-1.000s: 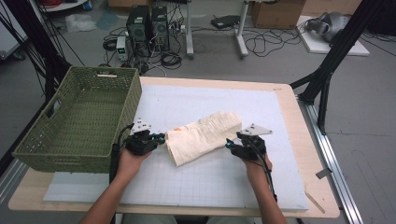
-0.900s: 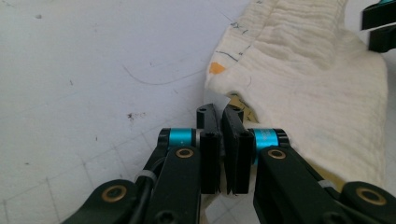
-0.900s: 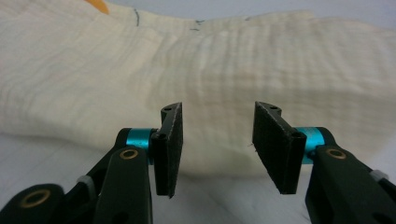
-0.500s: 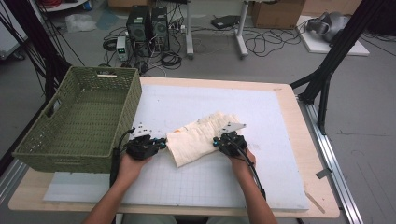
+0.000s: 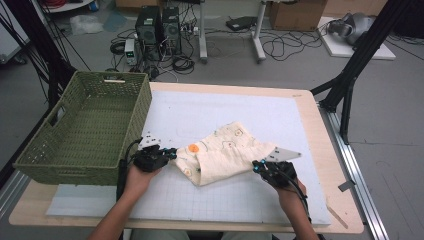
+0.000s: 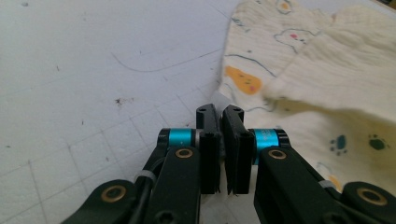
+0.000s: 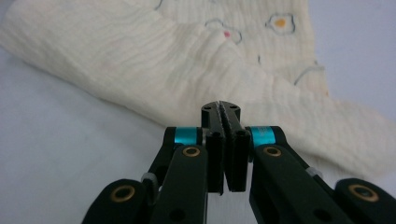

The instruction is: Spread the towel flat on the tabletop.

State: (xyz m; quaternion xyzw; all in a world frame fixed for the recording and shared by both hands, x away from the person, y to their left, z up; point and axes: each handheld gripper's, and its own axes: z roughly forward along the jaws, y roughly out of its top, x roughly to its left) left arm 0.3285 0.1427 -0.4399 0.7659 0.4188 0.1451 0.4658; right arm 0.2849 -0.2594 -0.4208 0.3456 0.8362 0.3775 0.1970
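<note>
A cream cloth printed with small animals and orange spots lies partly unfolded on the white mat. My left gripper is shut on the cloth's left corner. In the left gripper view the jaws are pressed together at the cloth's edge. My right gripper is shut on the cloth's right edge, and the fabric runs taut to it. In the right gripper view the tips pinch the hem of the cloth.
A green woven basket stands at the table's left side, close behind my left hand. The wooden table edge runs down the right. On the floor beyond the table are computers, cables and boxes.
The right gripper moved left onto the cloth, shut on it, then drew back to the right and nearer. The rolled cloth has spread open. The left gripper stayed put.
</note>
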